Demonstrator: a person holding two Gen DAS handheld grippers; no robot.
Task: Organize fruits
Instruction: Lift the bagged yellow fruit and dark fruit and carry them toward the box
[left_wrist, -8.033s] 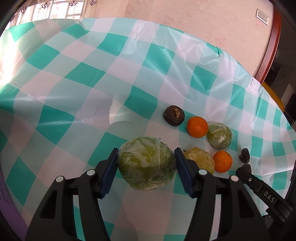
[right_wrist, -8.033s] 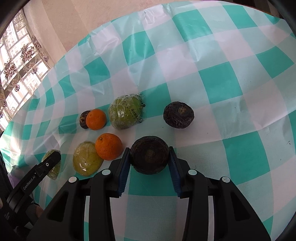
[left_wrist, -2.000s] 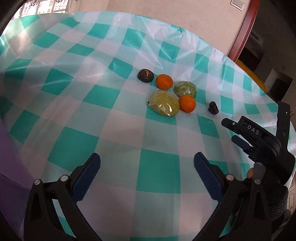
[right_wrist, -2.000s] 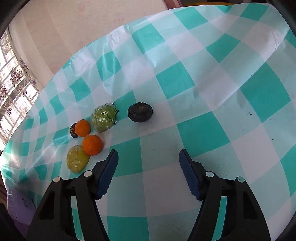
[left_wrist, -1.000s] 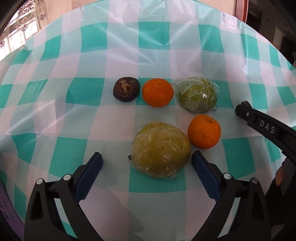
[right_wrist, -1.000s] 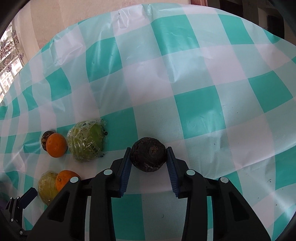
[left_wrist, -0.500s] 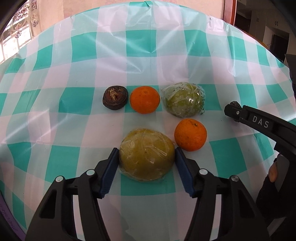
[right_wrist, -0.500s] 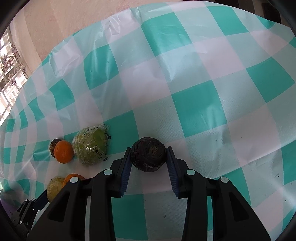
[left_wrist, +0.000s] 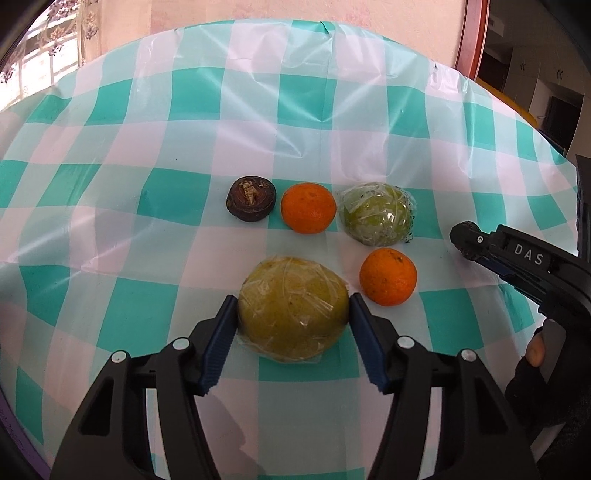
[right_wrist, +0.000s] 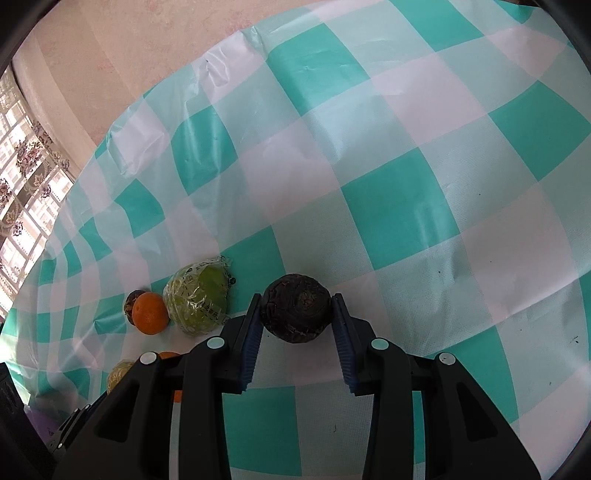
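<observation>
Two grippers were at work over a table under a glossy teal-and-white checked cloth (left_wrist: 177, 155), both angled down toward it. The left gripper (left_wrist: 293, 314) had its blue ribbed pads (left_wrist: 218, 343) pressed against either side of a yellow-green fruit (left_wrist: 293, 308), round and sealed in crinkled cling film, sitting nearest the camera. The right gripper (right_wrist: 296, 314), its black frame stamped with white letters in the left view, clamped a dark, rough-skinned round fruit (right_wrist: 295, 313) between narrow-set pads, over a white square at the right end of the group. A dark-gloved hand (left_wrist: 535, 373) showed at the lower right edge of the left view.

Beyond the wrapped fruit lay a row: a dark brown fruit (left_wrist: 251, 198) with a pale crusted top, a pebbled orange (left_wrist: 308, 208) just beside it, then a green fruit (left_wrist: 378, 213) in wrinkled film. A second orange (left_wrist: 388, 277) sat just right of the held one.
</observation>
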